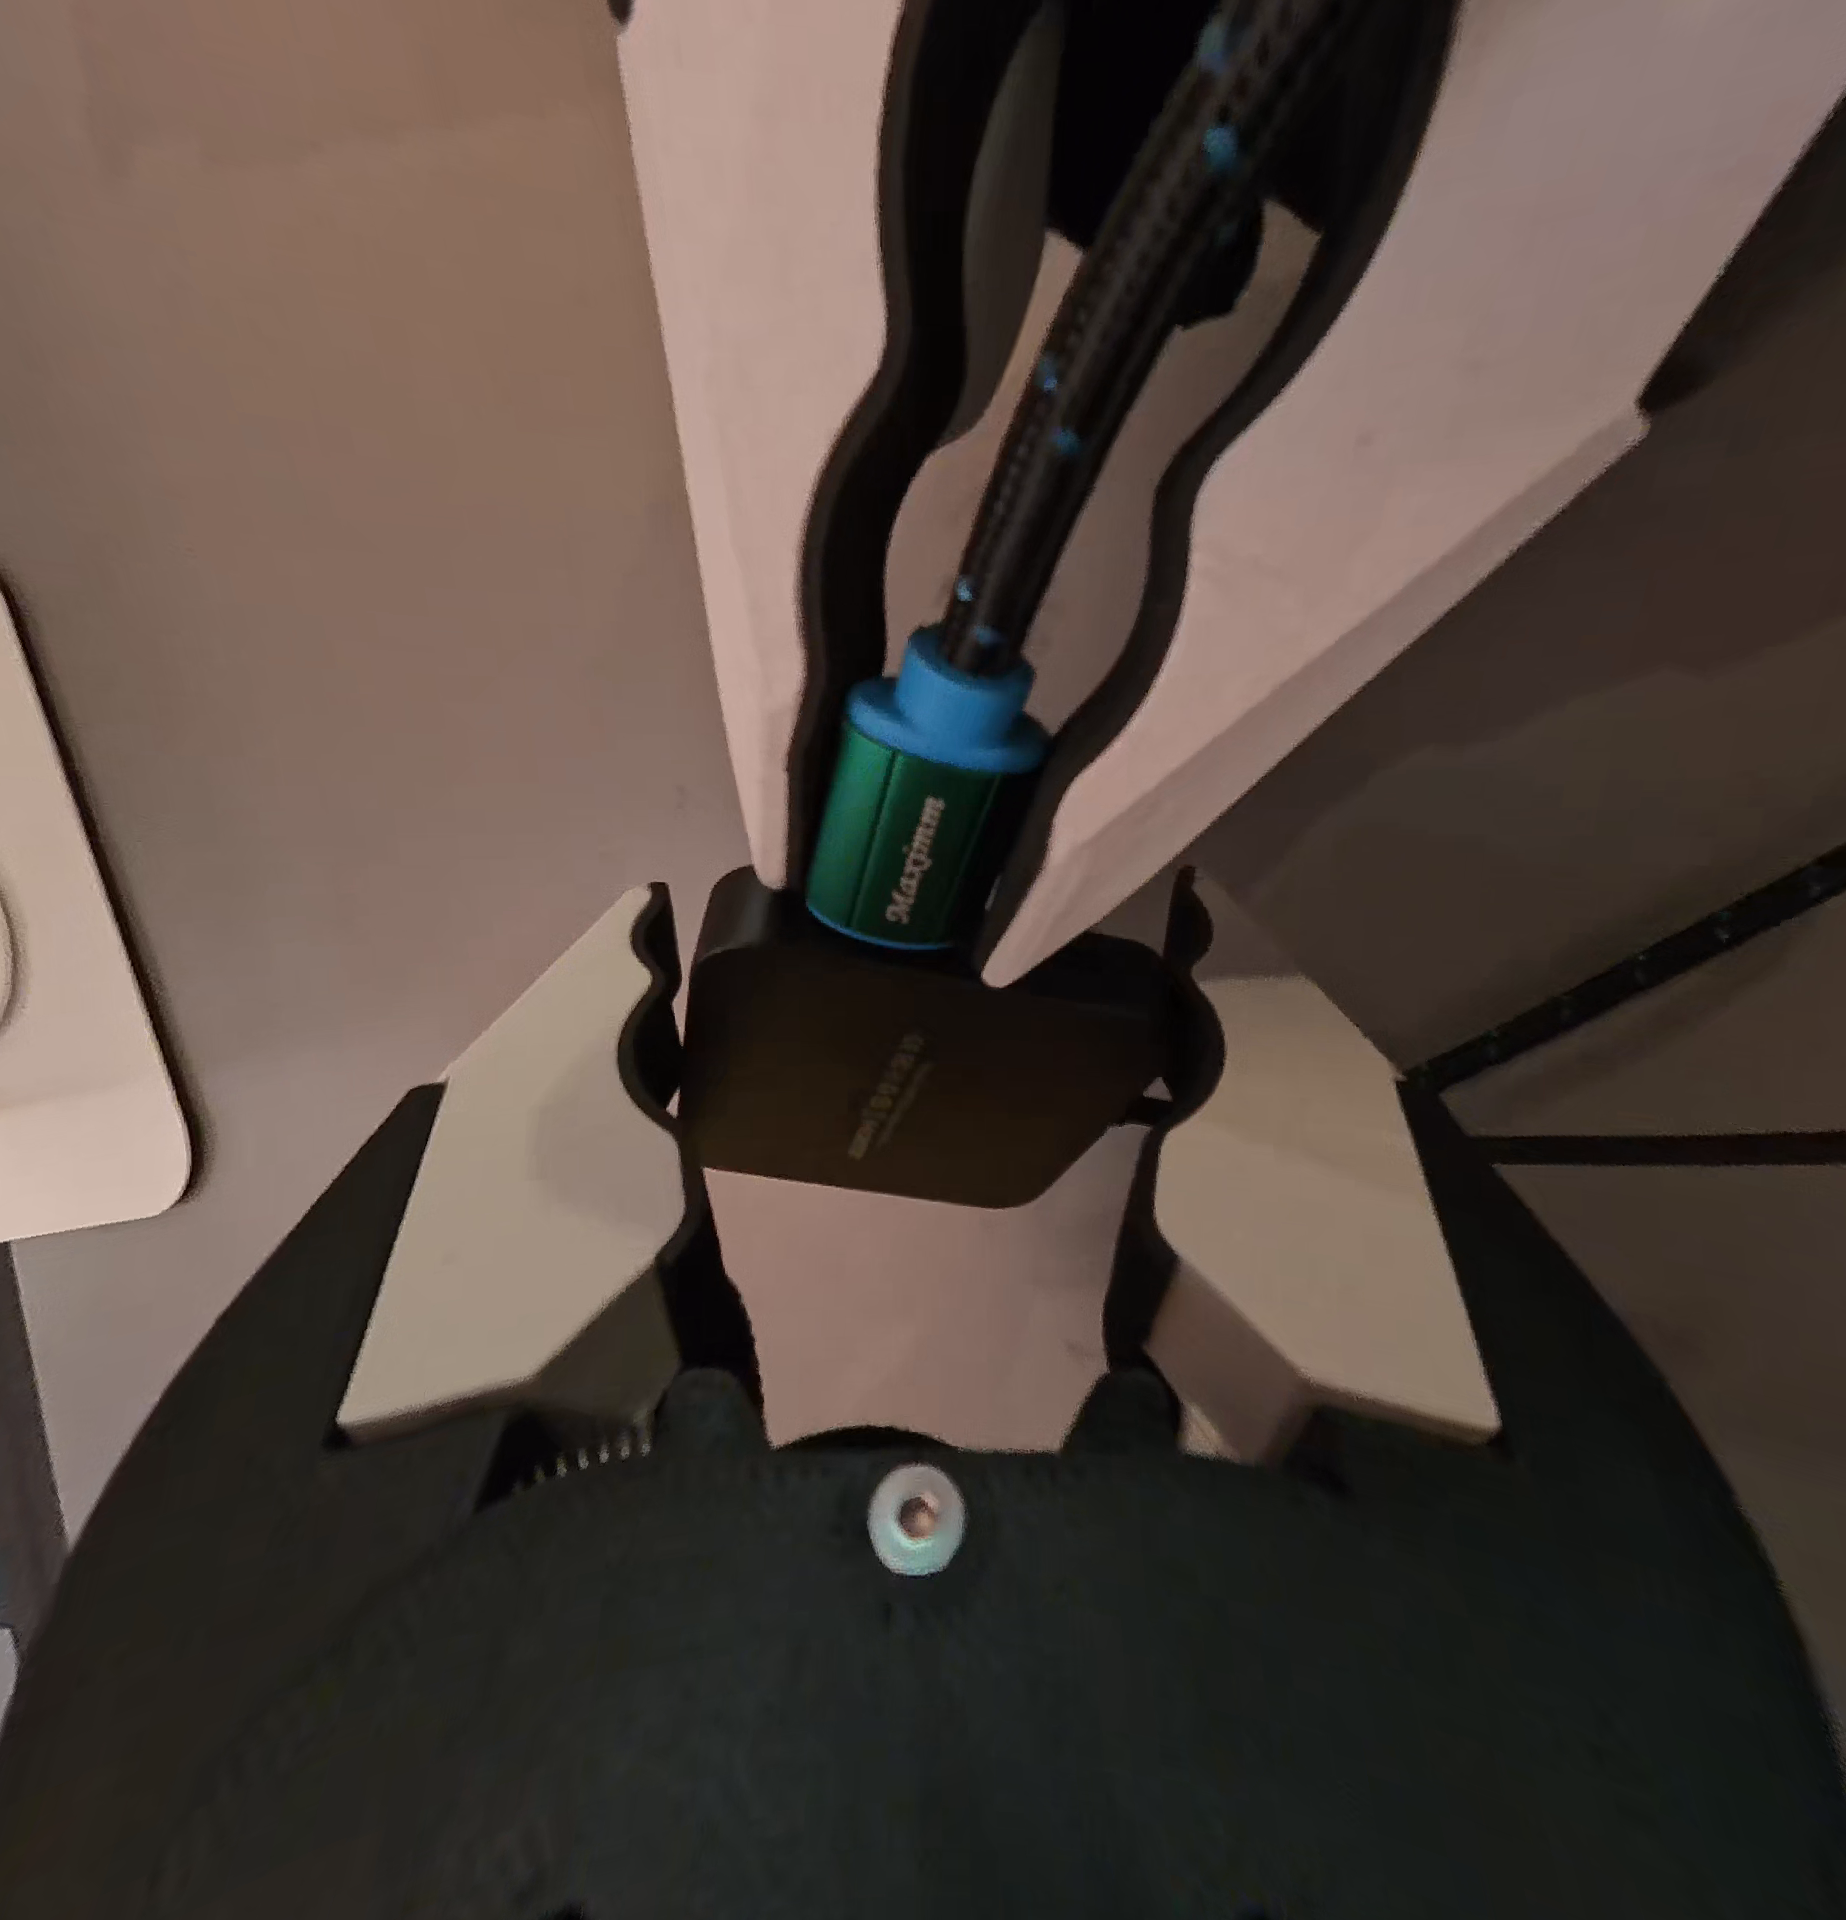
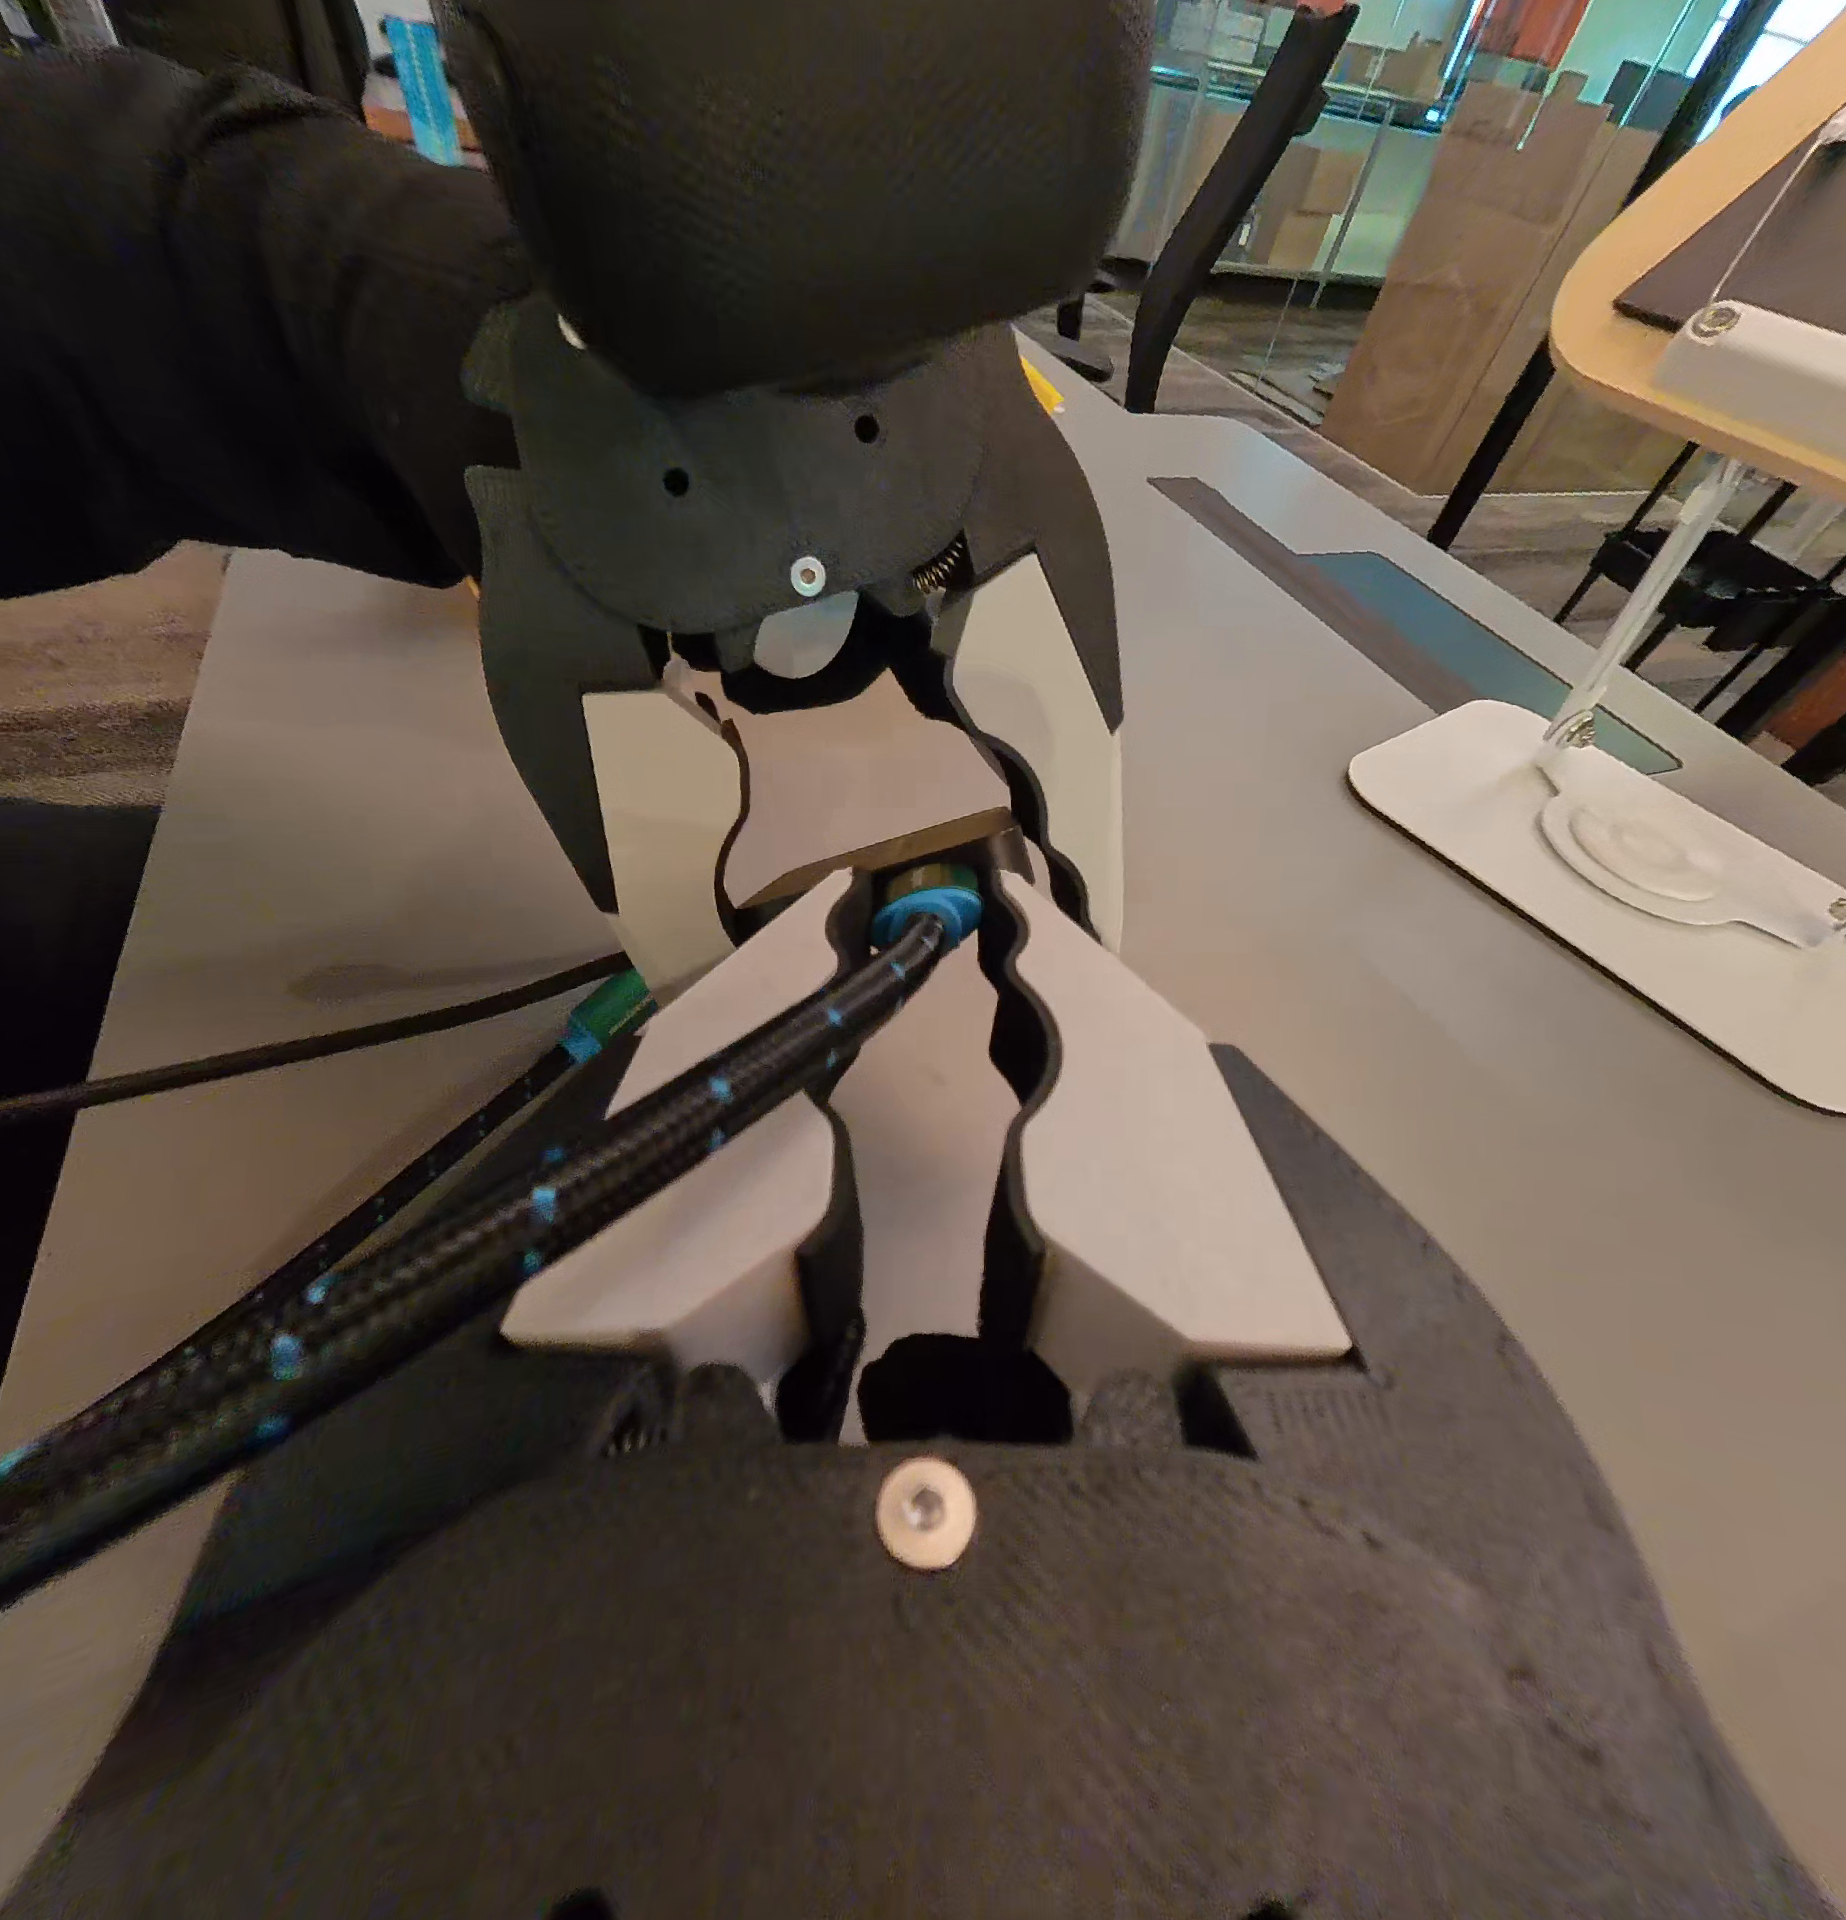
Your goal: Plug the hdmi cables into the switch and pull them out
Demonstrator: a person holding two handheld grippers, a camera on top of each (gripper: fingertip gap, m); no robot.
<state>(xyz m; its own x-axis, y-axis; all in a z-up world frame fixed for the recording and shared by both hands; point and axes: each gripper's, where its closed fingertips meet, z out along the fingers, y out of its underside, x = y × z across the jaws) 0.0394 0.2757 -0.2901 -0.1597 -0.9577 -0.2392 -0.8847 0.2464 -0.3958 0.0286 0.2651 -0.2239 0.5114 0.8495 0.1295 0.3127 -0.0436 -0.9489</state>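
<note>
The switch [image 1: 924,1070], a small flat black box, sat pinched across its two side edges by the jaws of the left gripper [image 1: 924,1049], held just above the grey tabletop [image 2: 1418,1299] rather than resting on it, well in from the far edge. The right gripper [image 2: 924,997] had its jaws pressed onto the green-and-blue HDMI connector [image 1: 914,821], whose nose met the switch's upper edge. The switch looked light, rigid and smooth-sided, so it would likely slip or twist if the plug were worked at an angle; holding it across the flat sides, as here, seemed the sound grip. The connector shell looked hard and slightly rounded, best taken on the green barrel and not on the braided cable [image 2: 483,1236], which appeared thick and springy enough to pull the plug sideways. A second green connector [image 2: 612,1013] lay on the tabletop toward its left side, beside a thin black lead [image 2: 275,1055]. How deep the plug sat in its port could not be made out: the right jaws and the switch's rim covered the joint. The switch's other ports were hidden, and the left wrist view was dim. A white stand base [image 2: 1625,904] stood near the right edge.
</note>
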